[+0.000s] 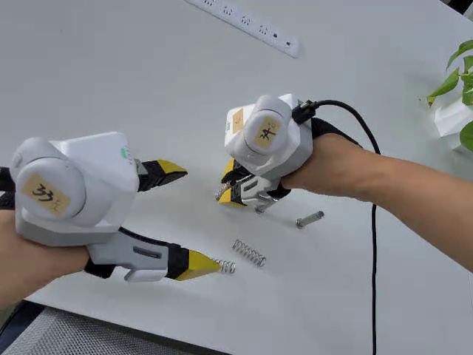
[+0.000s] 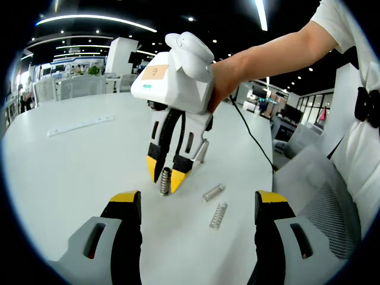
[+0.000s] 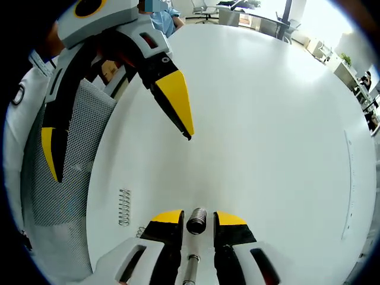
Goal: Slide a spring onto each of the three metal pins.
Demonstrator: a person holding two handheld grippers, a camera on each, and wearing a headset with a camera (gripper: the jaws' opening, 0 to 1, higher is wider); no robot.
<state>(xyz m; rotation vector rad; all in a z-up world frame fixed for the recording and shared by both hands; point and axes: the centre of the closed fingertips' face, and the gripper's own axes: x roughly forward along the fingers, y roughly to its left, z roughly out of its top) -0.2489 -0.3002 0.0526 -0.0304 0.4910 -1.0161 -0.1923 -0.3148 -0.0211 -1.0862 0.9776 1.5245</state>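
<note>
The right tongs [image 2: 167, 173] are pressed together on a spring [image 3: 196, 220], gripped across its coils with one end toward the worktop [image 1: 111, 66]. Whether a pin sits inside it I cannot tell. Squeezed that way, the spring could buckle or shoot out sideways if the grip tightens or shifts.

The left tongs [image 1: 201, 219] are spread wide and hold nothing. Just beside the tip nearer the person lies a second spring [image 1: 226, 266], and a third spring [image 1: 249, 253] lies between the two tongs. A careless sweep of that tip could flick either one toward the near edge of the worktop.

Beyond the right tongs, on the side away from the left ones, a metal pin [image 1: 310, 219] lies flat and loose, gripped by nothing. Pushing a spring at it like that would likely roll or skid it, so it wants steadying first. The cable [image 1: 373, 222] trailing from the right tongs passes near the pin and might drag it.
</note>
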